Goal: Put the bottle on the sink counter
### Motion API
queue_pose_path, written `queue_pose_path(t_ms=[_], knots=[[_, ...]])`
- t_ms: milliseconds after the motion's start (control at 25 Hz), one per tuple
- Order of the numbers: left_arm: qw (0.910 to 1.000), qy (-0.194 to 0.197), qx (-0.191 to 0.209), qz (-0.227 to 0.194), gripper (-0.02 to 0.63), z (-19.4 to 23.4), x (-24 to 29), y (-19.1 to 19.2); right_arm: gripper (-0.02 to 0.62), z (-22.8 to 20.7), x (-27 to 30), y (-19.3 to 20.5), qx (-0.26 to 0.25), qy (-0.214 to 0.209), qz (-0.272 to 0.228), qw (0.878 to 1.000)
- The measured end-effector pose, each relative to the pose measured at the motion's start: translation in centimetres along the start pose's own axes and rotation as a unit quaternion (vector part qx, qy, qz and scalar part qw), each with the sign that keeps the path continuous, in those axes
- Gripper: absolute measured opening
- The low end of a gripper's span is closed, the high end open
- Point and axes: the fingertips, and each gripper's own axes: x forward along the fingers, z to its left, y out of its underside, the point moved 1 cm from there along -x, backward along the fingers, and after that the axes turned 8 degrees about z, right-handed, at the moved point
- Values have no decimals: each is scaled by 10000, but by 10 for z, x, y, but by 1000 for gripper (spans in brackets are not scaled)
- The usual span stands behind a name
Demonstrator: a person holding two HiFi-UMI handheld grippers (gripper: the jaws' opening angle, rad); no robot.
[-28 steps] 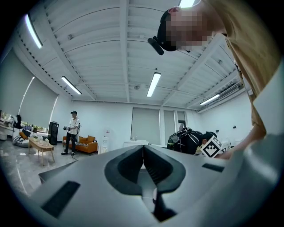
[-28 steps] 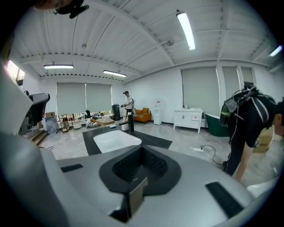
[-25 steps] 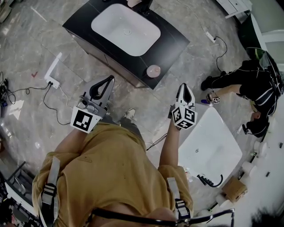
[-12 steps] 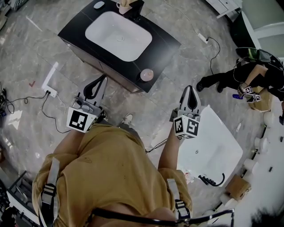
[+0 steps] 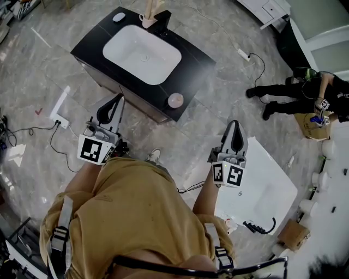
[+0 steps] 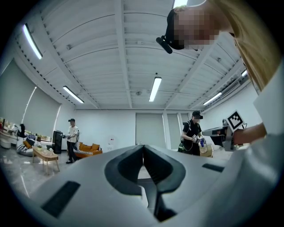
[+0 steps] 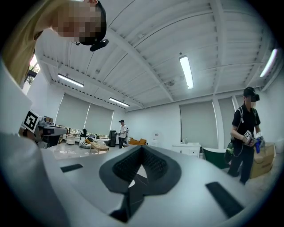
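The black sink counter point(image 5: 193, 57) with a white basin point(image 5: 142, 54) stands on the floor ahead of me at the top of the head view. A round pinkish object point(image 5: 175, 99), maybe the bottle seen from above, rests on its near right corner. A beige item point(image 5: 150, 13) stands by the black faucet point(image 5: 162, 22). My left gripper point(image 5: 116, 98) is shut and empty, pointing at the counter's near edge. My right gripper point(image 5: 235, 124) is shut and empty, off to the counter's right. In the gripper views the left gripper point(image 6: 143, 146) and right gripper point(image 7: 142, 148) point level across the room, holding nothing.
A white basin slab point(image 5: 262, 185) lies on the floor at my right, with a black hose point(image 5: 259, 224) and a cardboard box point(image 5: 293, 234) beyond it. A power strip with cables point(image 5: 60, 103) lies at left. Another person point(image 5: 297, 95) stands at far right.
Both grippers sit lower in the head view, the right one most, and it looks raised. The counter has slid up and left. The other person has moved away to the right.
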Motion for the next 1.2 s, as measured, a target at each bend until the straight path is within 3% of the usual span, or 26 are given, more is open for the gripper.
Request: queue_pose_path(t_ms=[520,1200], knots=[[9996,-238,-28,-177,6,20,2,-19,6,-22,-34,-33,187,362,-493,9980],[9986,-423,57,-314,6,29,-20,-42,5,-42,-58,-47,83,665,-607,9959]])
